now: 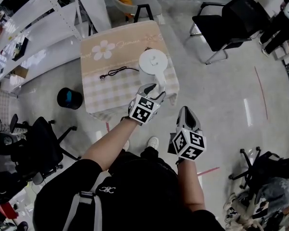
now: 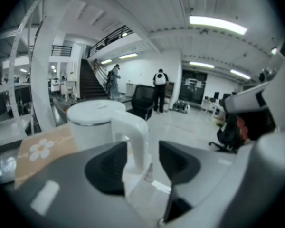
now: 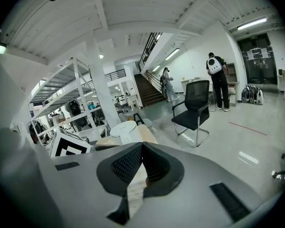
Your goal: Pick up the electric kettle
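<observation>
The white electric kettle [image 1: 152, 61] stands on the checked surface [image 1: 111, 90] directly ahead of the left gripper [image 1: 155, 88], whose jaws are spread either side of the kettle's handle [image 2: 135, 137] without pressing it; the right gripper [image 1: 187, 112], further back, has its jaws together, empty

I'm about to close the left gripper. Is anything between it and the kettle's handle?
Nothing visible. The left gripper has its open jaws framing the kettle handle directly; the cord lies aside on the table.

Kettle [image 2: 92, 122] base behind left fingers [image 2: 104, 170]
</observation>
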A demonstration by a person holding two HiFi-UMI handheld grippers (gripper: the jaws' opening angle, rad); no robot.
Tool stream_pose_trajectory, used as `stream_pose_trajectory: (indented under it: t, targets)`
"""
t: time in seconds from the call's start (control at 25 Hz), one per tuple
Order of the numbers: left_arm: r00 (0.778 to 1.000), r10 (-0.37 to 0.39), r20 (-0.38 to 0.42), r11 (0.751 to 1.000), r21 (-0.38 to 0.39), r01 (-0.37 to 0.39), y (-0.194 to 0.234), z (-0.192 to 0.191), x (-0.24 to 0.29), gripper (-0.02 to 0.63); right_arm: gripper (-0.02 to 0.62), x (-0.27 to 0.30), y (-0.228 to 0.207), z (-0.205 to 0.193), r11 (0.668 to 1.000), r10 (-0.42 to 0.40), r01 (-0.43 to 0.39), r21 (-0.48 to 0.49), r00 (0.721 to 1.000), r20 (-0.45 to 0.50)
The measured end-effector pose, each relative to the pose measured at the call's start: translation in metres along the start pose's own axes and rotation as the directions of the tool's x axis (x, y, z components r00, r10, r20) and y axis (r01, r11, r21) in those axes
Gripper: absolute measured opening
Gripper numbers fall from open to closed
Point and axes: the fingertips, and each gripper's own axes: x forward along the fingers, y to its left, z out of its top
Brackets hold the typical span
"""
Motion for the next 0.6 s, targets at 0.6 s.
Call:
stream_pose_trajectory:
  t: [0.6]
  targets:
    - [0.999, 0.024, 0.04, 0.999, -0.04, -0.023, 0.009, -0.005, 0.053, 0.206, -0.002, -0.006, -0.053, -0.013, 0.999, -0.05, 0.049, -0.012, 0.997, -0.052]
